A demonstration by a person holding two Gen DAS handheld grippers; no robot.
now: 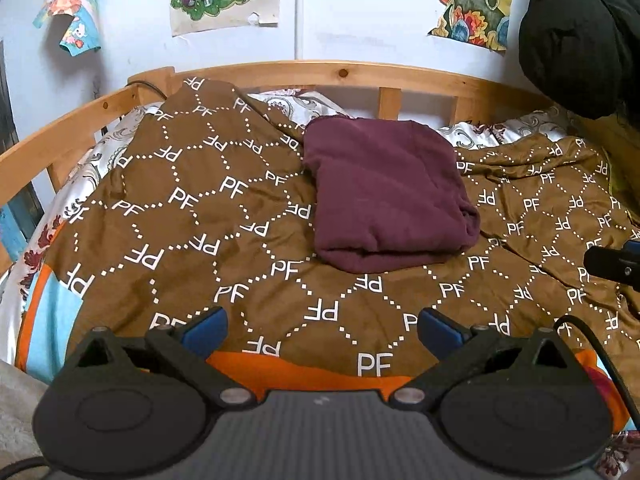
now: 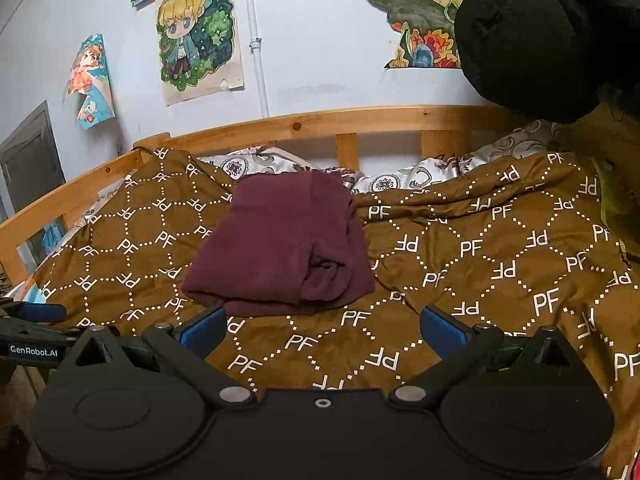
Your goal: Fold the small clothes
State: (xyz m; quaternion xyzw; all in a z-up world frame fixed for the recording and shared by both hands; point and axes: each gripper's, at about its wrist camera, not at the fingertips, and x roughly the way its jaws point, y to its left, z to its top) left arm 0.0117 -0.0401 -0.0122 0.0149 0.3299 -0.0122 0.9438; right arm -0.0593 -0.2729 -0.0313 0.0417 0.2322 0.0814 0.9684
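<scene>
On the bed, a maroon garment (image 1: 386, 196) lies folded into a thick, roughly square bundle, resting on a brown blanket (image 1: 192, 216) printed with white dotted diamonds and the letters PF. The bundle sits toward the far side of the bed, near the wooden bed rail (image 1: 320, 72). A white patterned sheet (image 1: 288, 106) shows between the blanket and the rail.

Both claws hover at the near edge of the bed, well apart from the garment. The left claw (image 1: 322, 326) is spread wide, its blue-padded fingers (image 1: 206, 330) holding nothing. The right claw (image 2: 324, 326) is likewise spread wide and holds nothing; from its view the bundle's near folded edge lies just beyond its fingers. Nothing lies between either claw and the garment except bare blanket.

Behind the bed is a pale wall with several colourful cartoon posters (image 2: 198, 36), some curling at the corners, and a thin white pipe (image 1: 299, 8) running down it. A large black rounded shape (image 2: 552, 36) fills the upper right corner; what it is cannot be told.
</scene>
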